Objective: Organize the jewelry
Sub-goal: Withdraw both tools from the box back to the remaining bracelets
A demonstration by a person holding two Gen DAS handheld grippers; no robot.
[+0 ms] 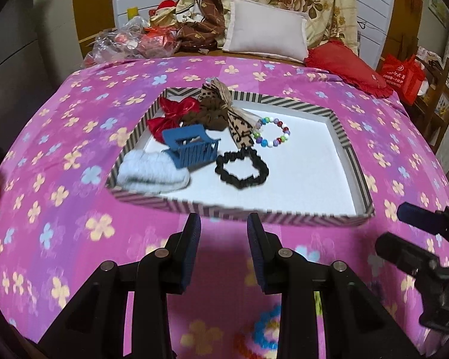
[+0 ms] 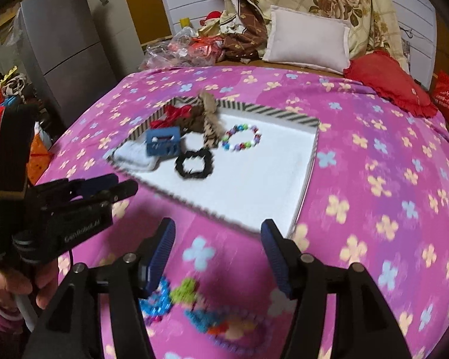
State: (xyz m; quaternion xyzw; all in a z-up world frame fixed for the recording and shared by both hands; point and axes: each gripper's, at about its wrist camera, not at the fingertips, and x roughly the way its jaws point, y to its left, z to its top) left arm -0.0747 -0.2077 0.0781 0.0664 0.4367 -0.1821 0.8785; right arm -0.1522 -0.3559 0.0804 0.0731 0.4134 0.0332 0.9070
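Your left gripper (image 1: 223, 230) hung just in front of the near rim of the striped tray (image 1: 284, 214). Its jaws were apart and held nothing. Your right gripper (image 2: 218, 239) floated near the tray's near right corner, jaws spread wide, also with nothing in them.

Most of the jewelry sat in the far left part of the tray. The blue hair claw (image 1: 191, 148) leaned on the fluffy white scrunchie (image 1: 152, 172) by the left rim. The black scrunchie (image 1: 242, 169) lay just beside the claw. The bead bracelet (image 1: 272, 133) lay a little past it, toward the middle. A red bow (image 1: 173, 113) and a brown leopard bow (image 1: 221, 110) were piled in the far left corner.

Some bright bead pieces (image 2: 194, 308) lay on the pink bedspread (image 2: 374, 164), under your right gripper and outside the tray. They looked blurry, so I could not tell what kind they were.

The beads were low and flat on soft cloth. I think your jaws could pinch the bedspread too and tug it. That would shake the tray. Beads could also slip out and roll off the bed.
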